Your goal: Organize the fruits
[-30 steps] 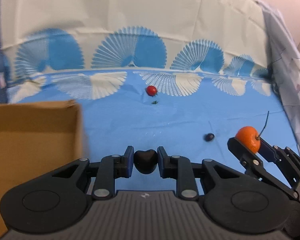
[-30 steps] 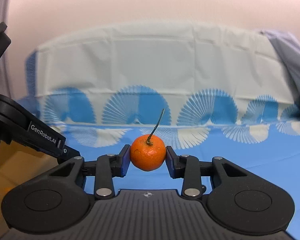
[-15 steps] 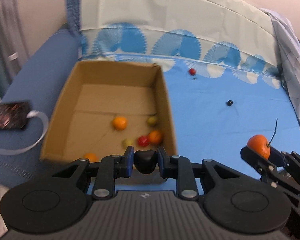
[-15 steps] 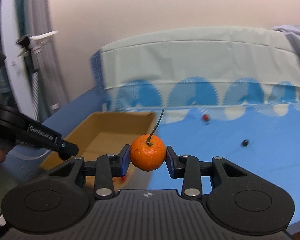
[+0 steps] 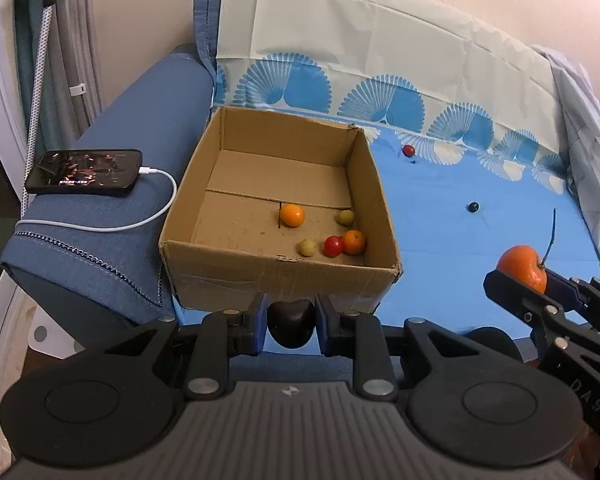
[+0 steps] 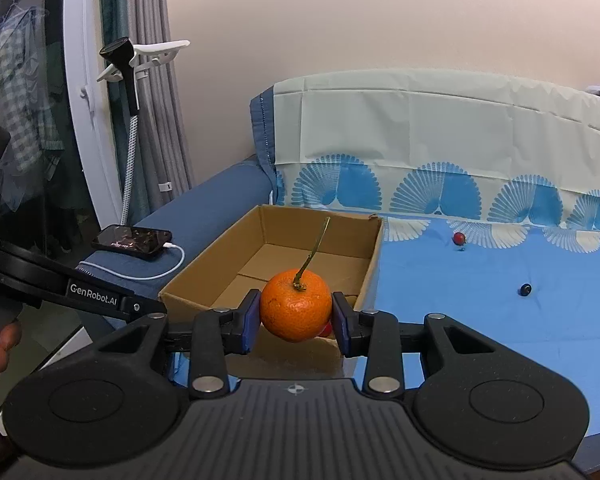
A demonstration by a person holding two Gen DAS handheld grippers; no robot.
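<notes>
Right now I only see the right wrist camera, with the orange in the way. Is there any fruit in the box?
Observer: Yes. The left wrist view shows five small fruits in the cardboard box: two orange, two yellowish-green, and one red fruit.
Child: What's the other gripper holding?
Observer: The left gripper is shut on a dark fruit, just short of the box's near wall.
Child: Is my orange over the box?
Observer: No. From the left wrist, the mandarin in the right gripper sits to the right of the box, over the blue sheet.
</notes>
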